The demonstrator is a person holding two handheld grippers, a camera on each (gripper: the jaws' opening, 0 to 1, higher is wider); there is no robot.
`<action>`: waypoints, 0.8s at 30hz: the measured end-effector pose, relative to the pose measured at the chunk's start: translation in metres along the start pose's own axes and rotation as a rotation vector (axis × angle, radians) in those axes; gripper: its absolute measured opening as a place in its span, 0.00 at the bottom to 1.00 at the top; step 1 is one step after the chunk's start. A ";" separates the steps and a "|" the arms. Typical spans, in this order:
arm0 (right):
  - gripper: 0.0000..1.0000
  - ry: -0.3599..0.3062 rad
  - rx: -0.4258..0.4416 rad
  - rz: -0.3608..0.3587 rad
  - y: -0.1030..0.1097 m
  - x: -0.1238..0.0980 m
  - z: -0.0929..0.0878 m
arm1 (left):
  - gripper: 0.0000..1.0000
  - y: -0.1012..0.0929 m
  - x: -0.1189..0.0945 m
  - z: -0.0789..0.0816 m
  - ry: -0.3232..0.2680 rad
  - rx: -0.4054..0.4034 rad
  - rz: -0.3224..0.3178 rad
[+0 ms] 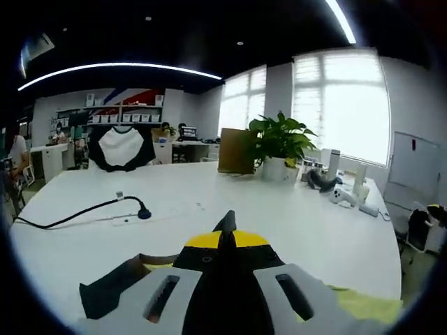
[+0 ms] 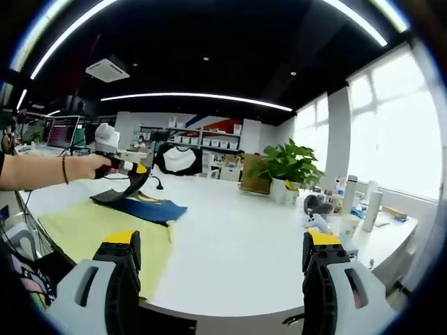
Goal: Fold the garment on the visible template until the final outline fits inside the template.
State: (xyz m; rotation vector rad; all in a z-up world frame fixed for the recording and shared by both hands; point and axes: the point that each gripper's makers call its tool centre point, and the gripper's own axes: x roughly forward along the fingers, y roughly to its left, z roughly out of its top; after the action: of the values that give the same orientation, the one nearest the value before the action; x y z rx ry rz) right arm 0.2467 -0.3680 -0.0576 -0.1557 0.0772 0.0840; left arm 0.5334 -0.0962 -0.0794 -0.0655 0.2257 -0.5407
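In the left gripper view my left gripper (image 1: 227, 243) is shut on a fold of the dark garment (image 1: 112, 289), which drapes over both jaws. The yellow-green template (image 1: 367, 305) peeks out underneath. From the right gripper view, a hand holds the left gripper (image 2: 120, 166) above the table and lifts one edge of the dark garment (image 2: 150, 209). The rest of the garment lies on the yellow-green template (image 2: 98, 230). My right gripper (image 2: 223, 244) stands open near the table's front edge, to the right of the template, with nothing between its jaws.
The white table (image 1: 279, 216) carries a black cable (image 1: 84, 213), a potted plant (image 1: 279, 143), a brown box (image 1: 235, 150) and several bottles and small devices (image 1: 342, 188) at its far right. A black-and-white shirt (image 1: 122, 146) hangs beyond the table. A person (image 1: 14, 153) sits at far left.
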 end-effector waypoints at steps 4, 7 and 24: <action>0.99 0.002 -0.008 0.008 0.002 0.000 0.000 | 0.03 -0.008 0.008 -0.015 0.016 -0.008 -0.008; 0.99 0.006 -0.005 0.008 0.002 0.001 -0.001 | 0.03 -0.005 0.011 -0.019 -0.006 0.123 0.020; 0.99 0.012 -0.005 -0.011 -0.005 -0.001 -0.003 | 0.03 -0.025 0.043 -0.077 0.107 -0.027 -0.036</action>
State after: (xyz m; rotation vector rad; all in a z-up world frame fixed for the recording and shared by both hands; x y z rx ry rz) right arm 0.2461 -0.3731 -0.0594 -0.1615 0.0882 0.0724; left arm 0.5386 -0.1399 -0.1600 -0.0669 0.3367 -0.5775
